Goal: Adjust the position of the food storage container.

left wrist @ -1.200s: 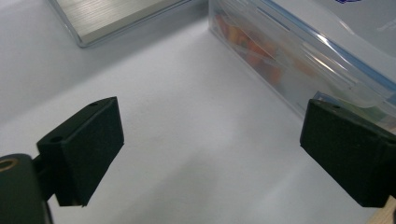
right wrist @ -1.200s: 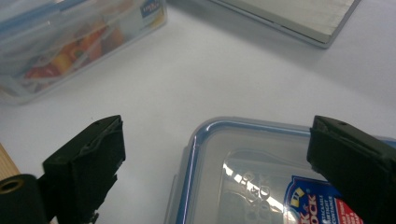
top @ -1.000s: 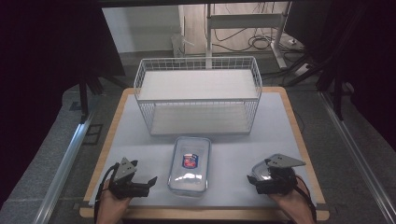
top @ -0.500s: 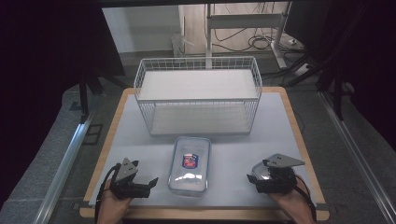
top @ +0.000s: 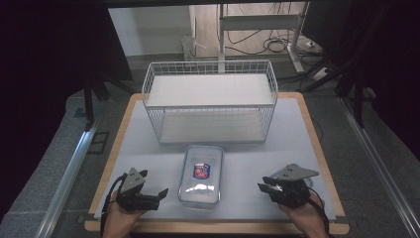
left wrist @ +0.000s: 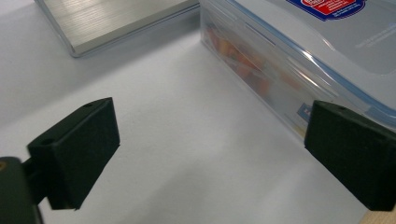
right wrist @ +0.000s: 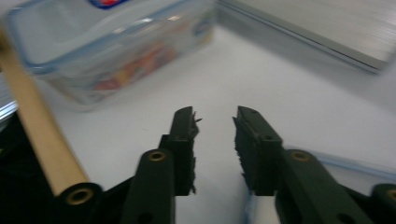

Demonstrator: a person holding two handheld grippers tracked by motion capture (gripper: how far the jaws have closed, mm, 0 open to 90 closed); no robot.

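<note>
A clear plastic lidded container (top: pixel 200 176) with a red and blue label lies on the white mat, near the front middle. My left gripper (top: pixel 159 193) rests to its left, pointing at it with the jaws wide open. In the left gripper view (left wrist: pixel 210 140) the container's side (left wrist: pixel 261 70) runs past the right pad without touching it. My right gripper (top: pixel 264 187) sits to the container's right. Its jaws have just been closing, and in the right gripper view (right wrist: pixel 215 123) they stand a narrow gap apart with nothing between them. There the container (right wrist: pixel 107 46) lies farther off at the upper left.
A white wire basket rack (top: pixel 210 99) with two shelves stands behind the container at the back of the mat (top: pixel 287 144). The wooden table edge (top: pixel 218 227) runs just under both hands. Bare mat lies between each gripper and the container.
The right gripper's jaws stand closer together than before. Both hands and the container lie where they were.
</note>
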